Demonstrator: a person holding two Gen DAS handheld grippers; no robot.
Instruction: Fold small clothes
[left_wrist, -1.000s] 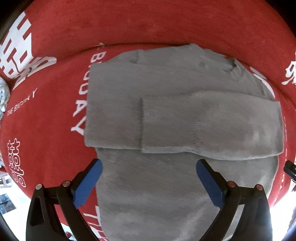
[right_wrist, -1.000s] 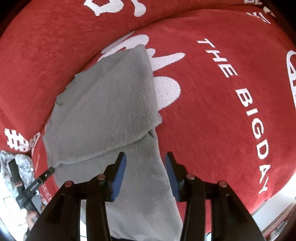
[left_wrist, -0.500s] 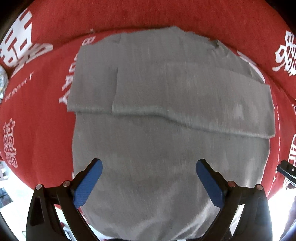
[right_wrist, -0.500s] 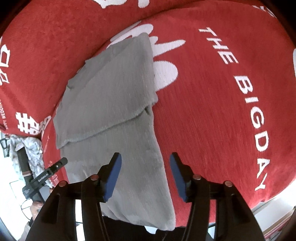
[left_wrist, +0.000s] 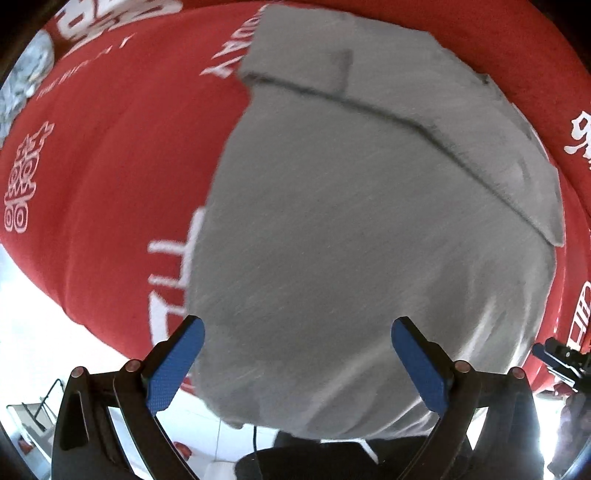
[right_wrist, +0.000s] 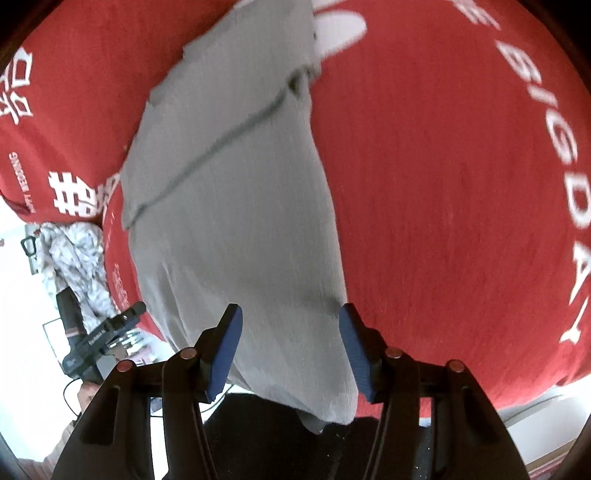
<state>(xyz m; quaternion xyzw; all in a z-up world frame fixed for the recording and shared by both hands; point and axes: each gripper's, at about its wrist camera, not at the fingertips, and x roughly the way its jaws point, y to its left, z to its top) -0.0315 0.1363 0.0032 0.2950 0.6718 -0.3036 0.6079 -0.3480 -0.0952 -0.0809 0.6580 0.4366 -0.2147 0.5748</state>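
White "BIGDAY" on the red cloth (right_wrist: 461, 184), small "HAPPY WEDDING" near its left edge

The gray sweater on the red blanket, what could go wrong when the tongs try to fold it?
The gray sweater's bottom edge hangs off the red blanket, so it might slide down. The folded sleeves could flop open when lifted. The right tongs sit over one side edge only, so they may pinch too little cloth.

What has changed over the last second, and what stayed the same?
Both tools drew back toward the near hem of the grey sweater. The left tool now frames its lower body; the right tool, a little wider than before, straddles the near right edge. Neither took hold of anything. The sweater stayed as it was, sleeves folded across, on the red cloth.
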